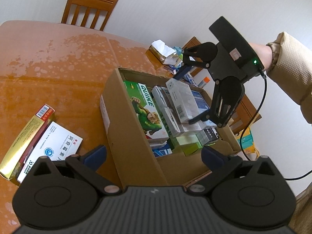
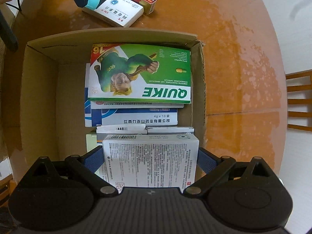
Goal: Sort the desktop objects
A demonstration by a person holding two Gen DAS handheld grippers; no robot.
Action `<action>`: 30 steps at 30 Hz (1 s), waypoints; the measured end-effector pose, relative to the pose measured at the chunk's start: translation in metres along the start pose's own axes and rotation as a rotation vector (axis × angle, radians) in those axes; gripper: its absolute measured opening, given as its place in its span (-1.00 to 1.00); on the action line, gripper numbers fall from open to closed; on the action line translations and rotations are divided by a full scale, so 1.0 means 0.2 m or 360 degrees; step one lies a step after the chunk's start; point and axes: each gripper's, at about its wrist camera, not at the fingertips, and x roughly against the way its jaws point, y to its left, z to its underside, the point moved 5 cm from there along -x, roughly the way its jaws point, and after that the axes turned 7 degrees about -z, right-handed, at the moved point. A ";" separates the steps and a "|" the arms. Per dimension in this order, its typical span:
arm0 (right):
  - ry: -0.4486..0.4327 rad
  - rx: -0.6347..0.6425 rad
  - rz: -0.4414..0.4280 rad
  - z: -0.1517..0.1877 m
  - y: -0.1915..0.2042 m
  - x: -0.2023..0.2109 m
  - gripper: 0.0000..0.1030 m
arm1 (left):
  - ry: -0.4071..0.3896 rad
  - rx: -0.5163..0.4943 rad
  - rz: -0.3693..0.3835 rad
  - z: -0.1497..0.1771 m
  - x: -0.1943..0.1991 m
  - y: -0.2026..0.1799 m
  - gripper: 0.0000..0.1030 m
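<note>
1. The right gripper (image 1: 192,95) is hanging over the open brown cardboard box (image 1: 117,117), its blue-padded fingers (image 2: 93,159) pinching a white rectangular medicine carton (image 2: 150,159) printed with small text and a barcode.
2. The held carton is hovering just above the cartons already packed in the box, at the end nearer the right wrist camera.
3. Inside the box, a glossy green and white carton marked QUIKE (image 2: 139,74) is lying flat on top of a stack of white and blue cartons (image 2: 132,117); more small cartons are crowding the space below the held one.
4. The left gripper (image 1: 154,157) is hovering beside the box with its fingers spread wide and holding nothing.
5. On the shiny orange-brown wooden worktop (image 1: 58,68), outside the box, a white flat carton with Chinese print (image 1: 56,146) is lying against a gold and red long carton (image 1: 27,136).
6. A wooden slatted chair (image 1: 89,7) is standing beyond the worktop, and a beige textured sleeve (image 1: 290,66) is showing behind the right gripper.
</note>
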 end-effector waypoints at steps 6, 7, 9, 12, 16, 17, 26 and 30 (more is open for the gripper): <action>0.0014 0.0028 0.0003 0.00 0.02 -0.03 0.95 | -0.0006 0.0010 -0.0007 -0.01 -0.01 0.00 0.99; 0.0015 0.0029 0.0004 0.00 0.02 -0.03 0.95 | -0.0006 0.0009 -0.0008 -0.01 -0.01 0.00 0.99; 0.0004 0.0026 0.0000 0.01 0.02 -0.03 0.95 | -0.0004 0.0007 -0.0012 -0.01 -0.01 0.00 0.99; 0.0003 0.0023 0.0004 0.01 0.03 -0.03 0.96 | -0.0006 0.0007 -0.0015 -0.01 -0.01 0.00 0.99; 0.0011 0.0017 0.0007 0.00 0.04 -0.02 0.96 | -0.0008 0.0004 -0.0014 -0.01 0.00 0.01 0.99; 0.0005 0.0009 0.0005 0.00 0.04 -0.02 0.96 | -0.0009 0.0003 -0.0012 -0.01 0.00 0.00 0.99; -0.0088 -0.0182 -0.0001 0.03 0.03 0.17 0.97 | -0.0033 -0.0014 0.0000 -0.01 0.03 0.00 0.99; -0.0349 -0.0638 0.0112 0.14 -0.13 0.45 1.00 | -0.0040 -0.0022 0.0006 -0.01 0.04 -0.01 0.99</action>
